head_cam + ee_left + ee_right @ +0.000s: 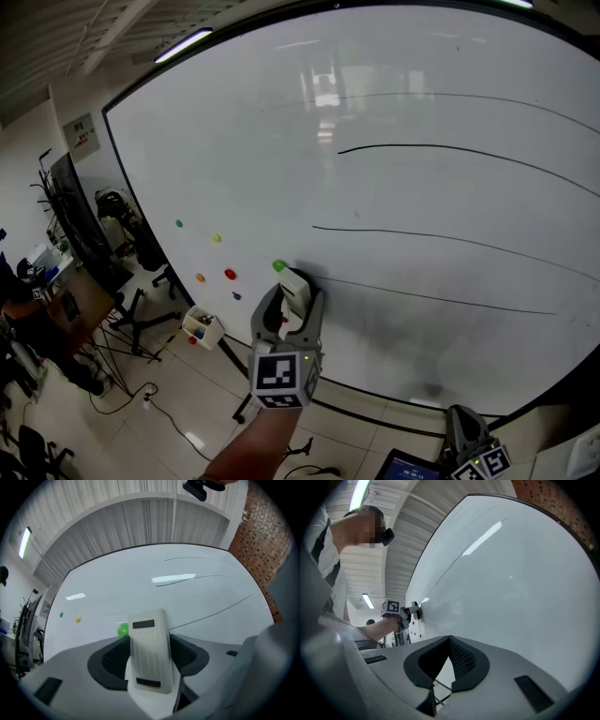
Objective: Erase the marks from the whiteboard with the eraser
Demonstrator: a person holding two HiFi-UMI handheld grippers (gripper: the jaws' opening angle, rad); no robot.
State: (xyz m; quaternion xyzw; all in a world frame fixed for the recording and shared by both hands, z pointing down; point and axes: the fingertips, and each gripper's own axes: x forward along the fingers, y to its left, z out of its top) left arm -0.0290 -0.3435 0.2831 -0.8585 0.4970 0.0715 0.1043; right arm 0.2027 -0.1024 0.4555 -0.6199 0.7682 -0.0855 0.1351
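At the near right, right tool (450, 639) clenched, empty. Farther, left tool (291, 309) released, jaws wide either side of eraser (149, 653), which sits against whiteboard (234, 141) by green magnet (278, 266). Best: clamp squarely, press flat, sweep along black lines (450, 155).

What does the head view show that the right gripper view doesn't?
Only the head view shows the tiled floor and the marker cube on the right tool. Only the right gripper view shows the person's striped shirt and a brick wall. Both show the whiteboard with thin black lines, and the left tool at the board.
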